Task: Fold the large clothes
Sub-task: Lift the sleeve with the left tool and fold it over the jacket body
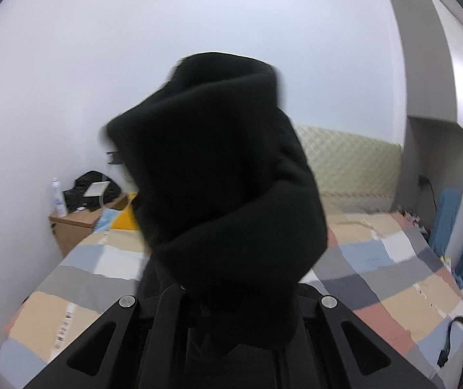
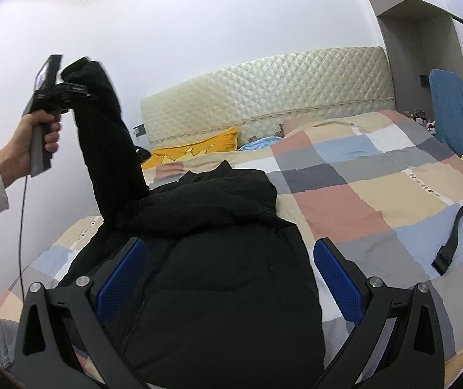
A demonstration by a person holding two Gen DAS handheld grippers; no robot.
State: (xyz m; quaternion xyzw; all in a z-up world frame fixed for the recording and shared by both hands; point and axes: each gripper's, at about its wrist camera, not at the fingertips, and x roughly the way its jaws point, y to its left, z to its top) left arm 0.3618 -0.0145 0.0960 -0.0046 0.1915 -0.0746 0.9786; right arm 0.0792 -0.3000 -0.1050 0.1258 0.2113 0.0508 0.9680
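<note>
- Bed under a patchwork quilt of tan, salmon, grey, blue and white squares, filling the lower part of both views; cream quilted headboard against the white wall.
- Black padded jacket spread on the quilt near the foot of the bed, collar toward the headboard, body lying directly below the right hand-held gripper.
- Jacket sleeve lifted clear of the bed, rising steeply from the shoulder up to the left, its cuff end at the top.
- Same sleeve bunched in front of the left wrist camera as a dark, blurred mass hiding most of the middle of that view.
- Left hand-held gripper clamped tight on the cuff end of the sleeve, jaws all but closed with fabric pinched between them; a hand with a white sleeve gripping its handle, cable hanging below.
- Right hand-held gripper with jaws spread wide, blue pads on either side of the jacket body, nothing gripped; whether the pads touch the fabric cannot be told.
- Yellow pillow at the head of the bed, light blue cloth just beside it.
- Wooden nightstand beside the bed, carrying a black bag and a white bottle.
- Black strap with buckle lying on the quilt at the right edge.
</note>
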